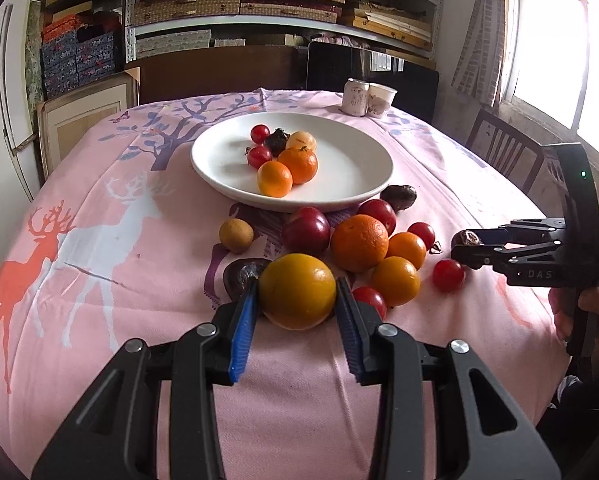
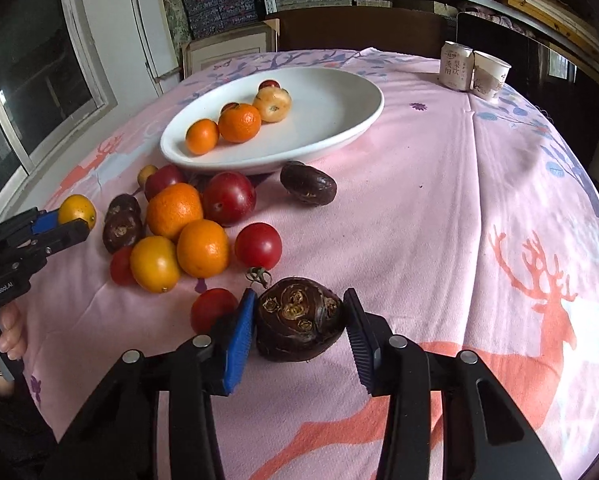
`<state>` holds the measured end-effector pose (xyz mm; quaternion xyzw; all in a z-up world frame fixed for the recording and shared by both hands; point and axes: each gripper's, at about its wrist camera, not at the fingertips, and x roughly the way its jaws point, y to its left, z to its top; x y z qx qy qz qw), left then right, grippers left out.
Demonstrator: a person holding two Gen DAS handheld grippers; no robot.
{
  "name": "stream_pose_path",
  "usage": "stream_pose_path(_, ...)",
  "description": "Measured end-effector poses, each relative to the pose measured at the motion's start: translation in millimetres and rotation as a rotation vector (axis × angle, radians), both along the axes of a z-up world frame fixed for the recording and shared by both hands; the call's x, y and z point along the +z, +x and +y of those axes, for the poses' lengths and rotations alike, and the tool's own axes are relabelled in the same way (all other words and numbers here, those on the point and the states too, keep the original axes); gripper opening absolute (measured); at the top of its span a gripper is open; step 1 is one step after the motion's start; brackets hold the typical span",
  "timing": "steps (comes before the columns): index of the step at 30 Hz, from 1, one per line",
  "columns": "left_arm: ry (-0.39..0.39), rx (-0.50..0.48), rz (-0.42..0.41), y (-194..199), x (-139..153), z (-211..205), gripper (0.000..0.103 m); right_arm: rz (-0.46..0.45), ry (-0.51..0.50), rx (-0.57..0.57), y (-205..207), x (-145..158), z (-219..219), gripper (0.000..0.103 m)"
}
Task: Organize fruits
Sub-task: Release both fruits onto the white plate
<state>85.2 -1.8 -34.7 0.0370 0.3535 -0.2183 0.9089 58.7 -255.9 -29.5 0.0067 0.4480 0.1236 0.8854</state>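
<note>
Blue-padded left gripper (image 1: 296,294) brackets yellow-orange fruit (image 1: 297,291), pads touching both sides, seemingly clamped; fruit at near edge of loose pile on pink tablecloth (image 1: 99,280). Right gripper (image 2: 299,322) straddles dark water chestnut (image 2: 299,324): left pad touching, right pad apart, not yet closed. Step judged: picking for white plate (image 1: 339,184). Next: close right, lift both, carry over pile of oranges, plums, tomatoes lying between. Can (image 1: 355,97), paper cup (image 1: 381,99) beyond plate

Yellow-orange citrus (image 1: 297,290) upright between blue fingers (image 1: 243,334). Dark brown water chestnut (image 2: 299,324), scarred top up, on pink table (image 2: 439,220). Loose oranges, plums, cherry tomatoes beside white plate (image 1: 351,164) holding six fruits.
</note>
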Motion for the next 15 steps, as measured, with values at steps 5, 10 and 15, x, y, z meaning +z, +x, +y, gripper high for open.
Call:
stream_pose_path(5, -0.024, -0.009, -0.017, 20, 19, -7, 0.037, -0.066, 0.086, -0.027, 11, 33, -16, 0.045)
stream_pose_path(10, 0.003, 0.016, -0.035, 78, 36, -23, 0.037, -0.093, 0.148, -0.036, 63, 58, -13, 0.045)
stream_pose_path(15, 0.035, 0.087, 0.031, 150, 27, -29, 0.037, -0.079, 0.141, -0.038, 119, 61, 8, 0.045)
